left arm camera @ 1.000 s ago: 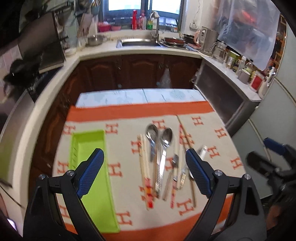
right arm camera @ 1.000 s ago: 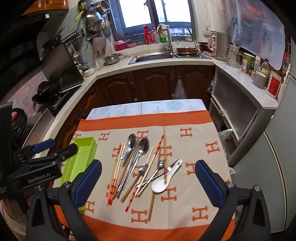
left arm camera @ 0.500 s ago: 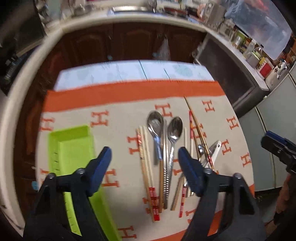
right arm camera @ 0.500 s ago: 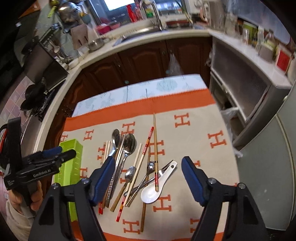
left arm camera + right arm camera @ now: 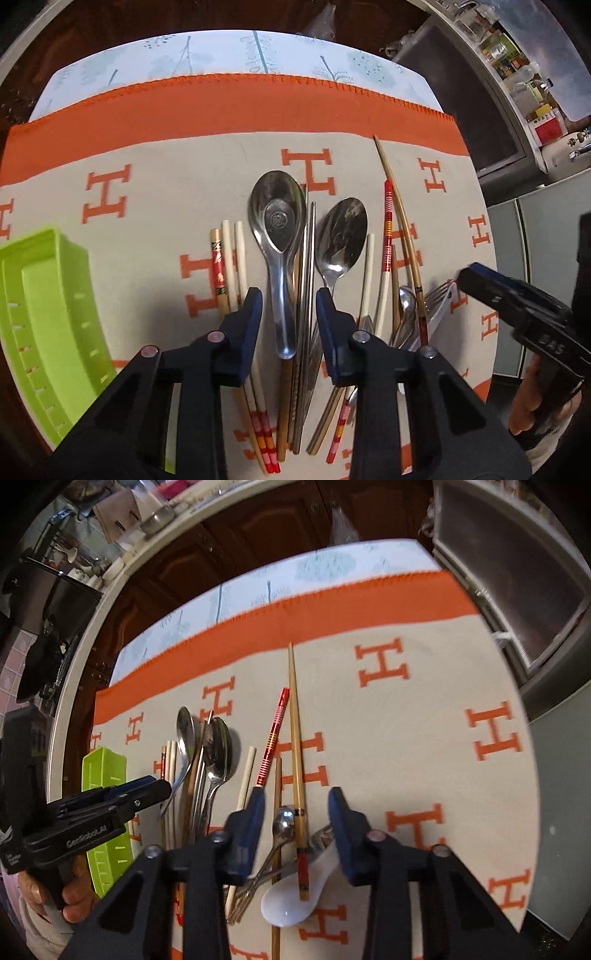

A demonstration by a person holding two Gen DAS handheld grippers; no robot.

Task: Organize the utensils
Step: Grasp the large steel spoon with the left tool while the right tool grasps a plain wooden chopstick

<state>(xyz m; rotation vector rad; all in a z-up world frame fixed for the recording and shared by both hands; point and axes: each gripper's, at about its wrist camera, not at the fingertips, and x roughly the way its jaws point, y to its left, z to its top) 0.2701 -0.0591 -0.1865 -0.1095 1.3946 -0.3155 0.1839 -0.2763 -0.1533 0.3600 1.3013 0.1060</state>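
Nothing's sorted yet: the green tray sits empty off to the left of the left gripper, whose parted jaws straddle a steel spoon handle. The right gripper is open too, holding nothing, over a bamboo chopstick and white spoon, so the whole pile's still left.

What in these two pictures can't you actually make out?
- Left view: the near ends of the chopsticks and the spoon handle run under the left gripper.
- Left view: the green tray is cut by the left edge.
- Right view: the fork is mostly behind the right gripper.
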